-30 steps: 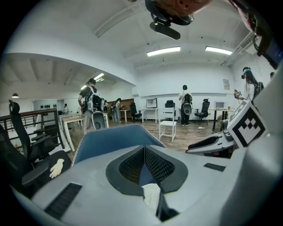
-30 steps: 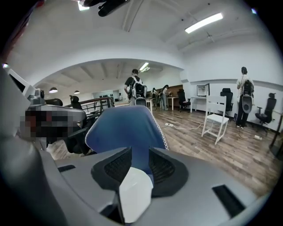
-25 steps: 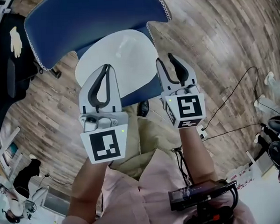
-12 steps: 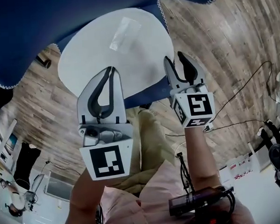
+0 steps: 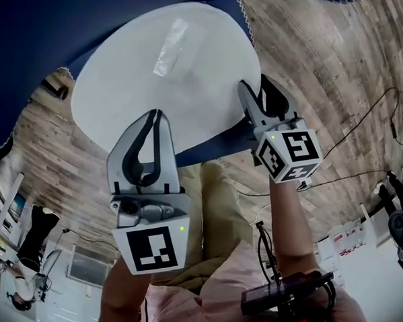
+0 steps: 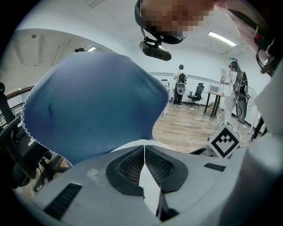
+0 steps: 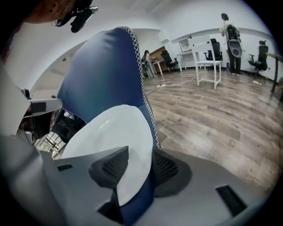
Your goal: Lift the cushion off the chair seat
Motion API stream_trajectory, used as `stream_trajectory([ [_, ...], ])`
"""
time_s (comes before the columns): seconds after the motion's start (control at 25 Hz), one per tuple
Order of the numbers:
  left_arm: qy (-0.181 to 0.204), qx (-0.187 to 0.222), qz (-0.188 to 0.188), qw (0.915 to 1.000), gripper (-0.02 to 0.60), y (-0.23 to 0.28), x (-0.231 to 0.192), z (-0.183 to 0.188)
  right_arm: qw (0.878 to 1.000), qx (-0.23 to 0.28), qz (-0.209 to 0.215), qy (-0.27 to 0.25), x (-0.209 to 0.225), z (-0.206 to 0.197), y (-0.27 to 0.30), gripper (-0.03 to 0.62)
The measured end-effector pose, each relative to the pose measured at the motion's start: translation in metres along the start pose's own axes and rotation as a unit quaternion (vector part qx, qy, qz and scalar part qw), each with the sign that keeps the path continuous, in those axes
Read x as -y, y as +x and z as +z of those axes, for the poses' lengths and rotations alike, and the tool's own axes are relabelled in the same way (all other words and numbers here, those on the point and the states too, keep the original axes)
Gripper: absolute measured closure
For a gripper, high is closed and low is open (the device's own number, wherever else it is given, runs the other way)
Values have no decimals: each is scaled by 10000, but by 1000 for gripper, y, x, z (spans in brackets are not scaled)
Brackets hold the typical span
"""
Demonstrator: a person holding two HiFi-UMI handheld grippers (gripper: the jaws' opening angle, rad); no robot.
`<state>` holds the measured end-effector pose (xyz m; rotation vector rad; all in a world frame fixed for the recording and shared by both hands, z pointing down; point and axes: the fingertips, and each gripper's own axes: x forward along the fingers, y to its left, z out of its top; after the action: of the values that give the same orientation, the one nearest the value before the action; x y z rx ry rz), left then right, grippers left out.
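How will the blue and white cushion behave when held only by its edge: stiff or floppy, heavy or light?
Probably light: the left gripper and right gripper carry the cushion by edge pinches alone. Likely semi-stiff: its white face looks nearly flat, though the blue part bows. The edge seems thin; the left jaws almost meet on it.

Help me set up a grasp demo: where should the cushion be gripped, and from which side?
Grip the cushion by its thin near edge, coming from the person's side, one tool toward each end. It is wide and flat, and the edge fits between jaws, as the left tool and right tool clamped there show.
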<state>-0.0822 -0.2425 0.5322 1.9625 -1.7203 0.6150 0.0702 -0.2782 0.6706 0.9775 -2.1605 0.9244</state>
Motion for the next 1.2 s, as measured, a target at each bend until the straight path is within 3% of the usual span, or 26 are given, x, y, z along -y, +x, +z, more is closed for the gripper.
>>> stream_trajectory([
  [0.4,21,318,139,9994,567,-10,-4,25,9997,-74,208,-130,-24,12,-15,547],
  [0.96,-114,1298,752,9886,566,-67,-13,96,9910,834,673,-800,-112,91,-79,562],
  [1.2,-59,1750,847,9809,568,-101,-12,124,9821,1333,561,-1204,-130,130,-118,562],
])
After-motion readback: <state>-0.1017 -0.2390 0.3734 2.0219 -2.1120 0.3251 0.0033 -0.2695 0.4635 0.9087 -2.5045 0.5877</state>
